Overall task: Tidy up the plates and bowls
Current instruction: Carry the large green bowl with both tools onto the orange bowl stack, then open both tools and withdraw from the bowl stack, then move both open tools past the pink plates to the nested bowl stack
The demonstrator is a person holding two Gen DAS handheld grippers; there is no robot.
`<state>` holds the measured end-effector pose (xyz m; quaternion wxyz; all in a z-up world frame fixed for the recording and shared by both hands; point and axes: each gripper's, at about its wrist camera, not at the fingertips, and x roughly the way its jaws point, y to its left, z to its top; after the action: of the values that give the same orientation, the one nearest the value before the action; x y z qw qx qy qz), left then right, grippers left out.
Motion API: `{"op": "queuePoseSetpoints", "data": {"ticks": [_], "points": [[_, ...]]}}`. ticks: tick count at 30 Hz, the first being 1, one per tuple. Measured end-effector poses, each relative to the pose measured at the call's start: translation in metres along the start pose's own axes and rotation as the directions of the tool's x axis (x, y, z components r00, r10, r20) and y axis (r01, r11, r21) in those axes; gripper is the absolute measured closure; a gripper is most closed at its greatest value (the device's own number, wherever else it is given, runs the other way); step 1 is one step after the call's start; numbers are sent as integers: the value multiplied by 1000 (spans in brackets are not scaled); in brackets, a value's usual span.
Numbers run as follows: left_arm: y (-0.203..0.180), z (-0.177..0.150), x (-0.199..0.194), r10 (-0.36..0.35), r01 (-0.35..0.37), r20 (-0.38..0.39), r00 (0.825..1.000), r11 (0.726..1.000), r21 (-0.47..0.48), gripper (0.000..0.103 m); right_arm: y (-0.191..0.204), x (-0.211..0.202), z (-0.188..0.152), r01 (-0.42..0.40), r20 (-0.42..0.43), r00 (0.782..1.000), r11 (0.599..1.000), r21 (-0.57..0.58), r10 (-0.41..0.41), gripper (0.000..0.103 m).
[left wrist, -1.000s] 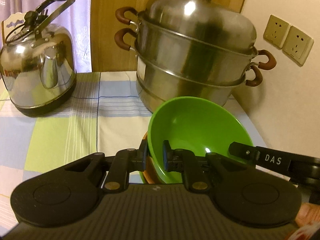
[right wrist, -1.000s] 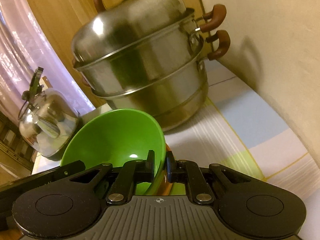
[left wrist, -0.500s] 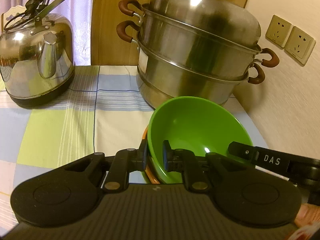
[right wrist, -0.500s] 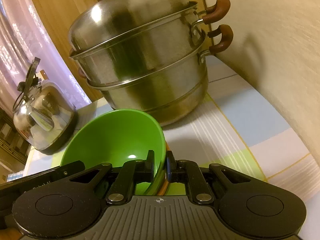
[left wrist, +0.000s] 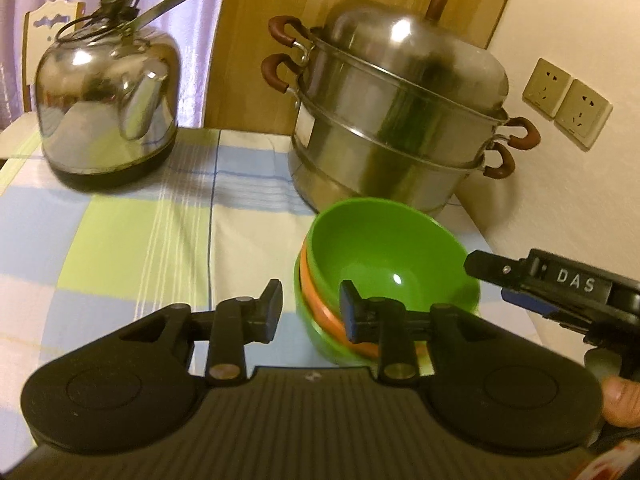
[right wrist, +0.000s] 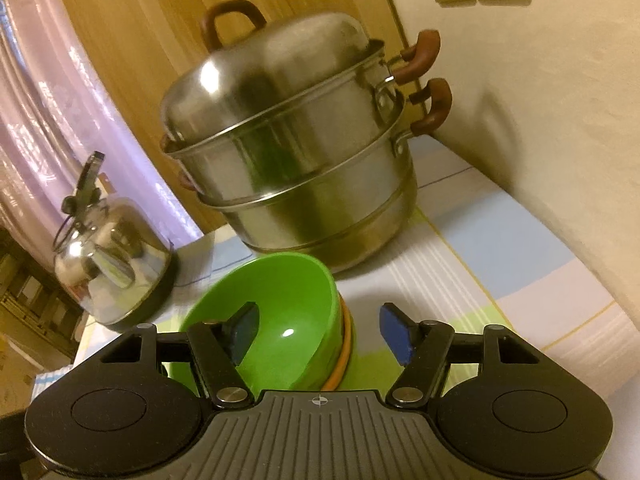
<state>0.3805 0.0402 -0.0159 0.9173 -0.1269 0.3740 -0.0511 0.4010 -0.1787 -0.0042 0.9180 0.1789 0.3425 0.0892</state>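
Green plastic bowl (left wrist: 384, 256), topping the nested stack, sits between your two spread grippers: left gripper (left wrist: 310, 310) straddles its near-left rim, right gripper (right wrist: 320, 330) its right rim.

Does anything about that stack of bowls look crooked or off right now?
Slightly. The top green bowl sits tilted in the stack, leaning toward the steamer pot, with the orange bowl exposed on one side. Nothing looks spilled or broken.
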Motion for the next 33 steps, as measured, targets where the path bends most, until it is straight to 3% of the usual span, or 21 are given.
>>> {"op": "queuePoseSetpoints", "data": {"ticks": [5, 16, 23, 33], "points": [[5, -23, -22, 1, -1, -16, 1000, 999, -34, 67, 3, -28, -16, -7, -8, 1000, 1000, 11, 7, 36], [7, -71, -89, 26, -27, -28, 999, 999, -40, 39, 11, -95, -68, 50, -37, 998, 995, -81, -54, 36], [7, -93, -128, 66, -67, -17, 998, 997, -39, 24, 6, -131, -94, 63, -46, 997, 995, -79, -67, 27], [20, -108, -146, 82, -85, -33, 996, 991, -104, 24, -5, -138, -103, 66, -72, 995, 997, -37, -69, 26]]}}
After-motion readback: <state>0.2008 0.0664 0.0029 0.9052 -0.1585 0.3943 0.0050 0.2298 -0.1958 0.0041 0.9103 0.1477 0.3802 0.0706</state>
